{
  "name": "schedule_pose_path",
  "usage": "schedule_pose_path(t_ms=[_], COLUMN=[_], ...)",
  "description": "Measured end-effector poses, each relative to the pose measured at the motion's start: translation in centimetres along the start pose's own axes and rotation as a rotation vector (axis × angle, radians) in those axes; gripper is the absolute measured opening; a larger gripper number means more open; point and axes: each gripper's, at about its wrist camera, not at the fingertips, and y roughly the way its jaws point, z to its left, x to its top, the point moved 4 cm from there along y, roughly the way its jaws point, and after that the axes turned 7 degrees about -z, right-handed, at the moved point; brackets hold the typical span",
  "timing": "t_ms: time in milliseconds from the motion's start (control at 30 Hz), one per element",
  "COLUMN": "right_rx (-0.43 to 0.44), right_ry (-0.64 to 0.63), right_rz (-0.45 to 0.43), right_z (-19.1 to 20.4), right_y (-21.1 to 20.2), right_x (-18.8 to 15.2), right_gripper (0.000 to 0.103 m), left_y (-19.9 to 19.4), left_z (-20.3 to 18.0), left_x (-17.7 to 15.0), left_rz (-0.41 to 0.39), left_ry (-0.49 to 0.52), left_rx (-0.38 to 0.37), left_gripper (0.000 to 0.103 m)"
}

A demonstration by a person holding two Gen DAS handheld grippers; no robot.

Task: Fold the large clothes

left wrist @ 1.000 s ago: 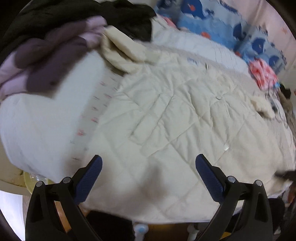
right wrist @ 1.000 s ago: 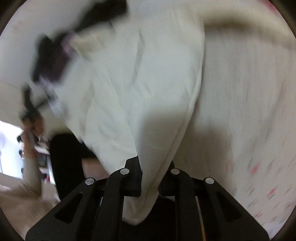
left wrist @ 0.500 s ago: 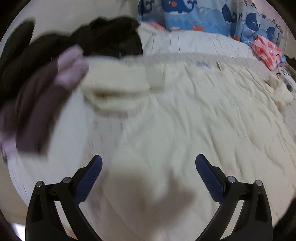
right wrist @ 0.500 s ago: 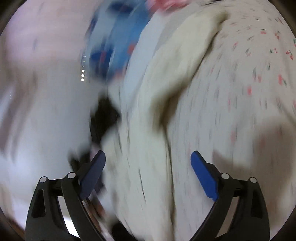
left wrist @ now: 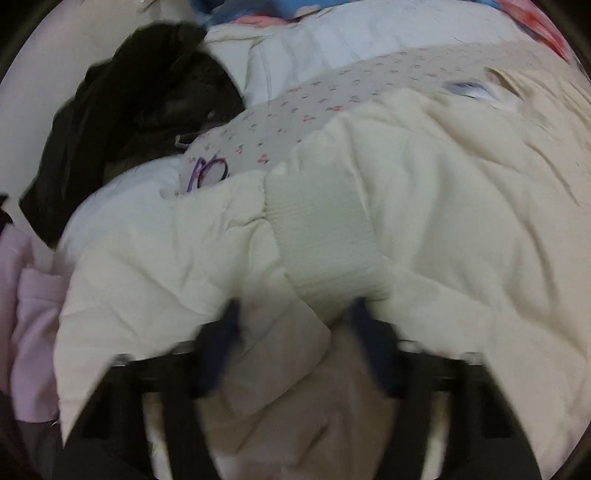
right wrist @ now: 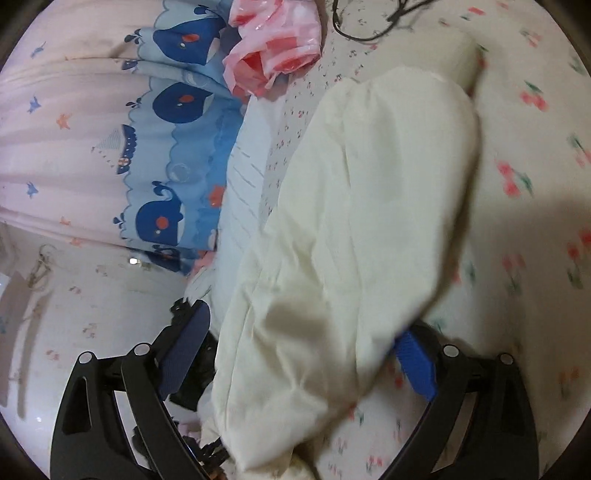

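A cream quilted jacket point(left wrist: 424, 206) lies spread on the bed. Its sleeve with a ribbed cuff point(left wrist: 321, 240) lies folded across the body. My left gripper point(left wrist: 295, 332) is low over the cuff end; its blue pads point(left wrist: 225, 332) are blurred, narrower apart than before, with cream fabric between them. In the right wrist view a cream sleeve point(right wrist: 369, 206) runs away across the floral sheet point(right wrist: 535, 184). My right gripper point(right wrist: 303, 347) is open, its blue pads point(right wrist: 184, 350) either side of the sleeve's near end.
A pile of black clothes point(left wrist: 140, 110) and pink clothes point(left wrist: 29, 332) lies at the left. Purple glasses point(left wrist: 208, 171) rest on the sheet. A whale-print curtain point(right wrist: 170, 155), a pink plastic bag point(right wrist: 273, 48) and a black cable point(right wrist: 369, 22) lie at the far side.
My left gripper has moved down onto the folded sleeve's cuff and its fingers have come closer together. My right gripper let go of the fabric, opened, and swung over the other sleeve.
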Motion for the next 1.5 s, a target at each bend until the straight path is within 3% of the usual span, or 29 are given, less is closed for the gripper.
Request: schedule_pose_path(t_ms=[67, 100, 133, 200, 367, 433, 500, 600, 633, 700, 767, 800, 833, 900, 933, 1000, 1067, 1133, 1200, 1300, 1367, 1433, 1500], right_rx=[-0.018, -0.034, -0.043, -0.009, 0.084, 0.075, -0.002, -0.183, -0.126, 0.058, 0.160, 0.225, 0.267, 0.327, 0.339, 0.334, 0.291, 0.206, 0.192, 0.293, 0.315, 0.211, 0.057], right_ry=[-0.067, -0.093, -0.097, -0.159, -0.438, -0.526, -0.535, -0.226, -0.129, 0.009, 0.044, 0.074, 0.101, 0.150, 0.166, 0.188, 0.211, 0.191, 0.096, -0.161, -0.290, -0.332, -0.262], right_rz=[-0.023, -0.030, -0.033, -0.105, -0.270, -0.284, -0.270, -0.068, -0.039, -0.066, -0.076, -0.077, -0.084, -0.110, -0.119, -0.125, -0.144, -0.162, -0.184, -0.191, -0.166, -0.097, -0.012], right_z=[0.7, 1.1, 1.4, 3.5, 11.2, 12.3, 10.8, 0.8, -1.4, -3.7, -3.8, -3.8, -3.8, -3.8, -3.7, -3.8, -3.2, -2.0, 1.8, 9.7, 12.0, 10.3, 4.7], right_y=[0.9, 1.2, 1.6, -0.2, -8.2, -9.9, -9.9, -6.7, -6.3, -7.3, -8.1, -8.4, -8.8, -9.5, -9.5, -9.3, -8.5, -7.8, -7.6, -9.3, -10.6, -10.6, -10.0], right_x=[0.9, 1.4, 2.0, 2.8, 3.6, 3.1, 2.9, 3.0, 2.6, 1.9, 1.5, 1.3, 1.4, 1.4, 1.6, 1.9, 3.2, 4.4, 5.7, 5.8, 4.5, 2.9, 2.1], right_gripper=[0.071, 0.037, 0.011, 0.009, 0.008, 0.007, 0.008, 0.023, 0.023, 0.023, 0.037, 0.054, 0.067, 0.081, 0.084, 0.084, 0.084, 0.083, 0.079, 0.079, 0.079, 0.083, 0.084], left_y=[-0.6, -1.4, -2.4, -5.7, -18.7, -23.1, -24.5, -21.3, -20.3, -20.1, -21.0, -21.9, -22.8, -25.3, -26.7, -29.9, -32.8, -34.4, -35.0, -34.1, -32.4, -30.9, -27.4], left_z=[0.9, 1.4, 2.2, 5.3, 16.3, 21.6, 25.4, 28.9, 29.6, 30.8, 30.9, 30.9, 31.1, 31.4, 31.8, 31.9, 30.9, 29.1, 26.5, 20.4, 15.9, 11.9, 7.7], left_x=[0.9, 1.4, 2.1, 4.1, 6.9, 6.0, 4.0, 0.4, -1.0, -3.9, -5.1, -5.4, -5.7, -6.5, -6.9, -7.4, -7.2, -6.0, -4.8, -2.5, -1.4, -1.4, -1.7], left_rz=[-0.024, -0.044, -0.067, -0.155, -0.477, -0.572, -0.570, -0.361, -0.306, -0.276, -0.268, -0.264, -0.267, -0.317, -0.349, -0.415, -0.493, -0.547, -0.571, -0.571, -0.552, -0.522, -0.453], left_ry=[-0.061, -0.081, -0.110, -0.212, -0.470, -0.632, -0.754, -0.818, -0.859, -0.965, -0.976, -0.970, -0.967, -0.987, -1.008, -1.046, -1.025, -0.964, -0.896, -0.782, -0.715, -0.680, -0.645], left_rx=[0.001, 0.006, 0.015, 0.030, 0.109, 0.124, 0.167, 0.228, 0.204, 0.150, 0.109, 0.118, 0.139, 0.154, 0.161, 0.202, 0.278, 0.270, 0.219, 0.094, 0.007, -0.067, -0.163], left_gripper=[0.033, 0.029, 0.027, 0.023, 0.022, 0.022, 0.022, 0.025, 0.028, 0.036, 0.040, 0.047, 0.049, 0.052, 0.054, 0.067, 0.077, 0.082, 0.084, 0.087, 0.087, 0.087, 0.087])
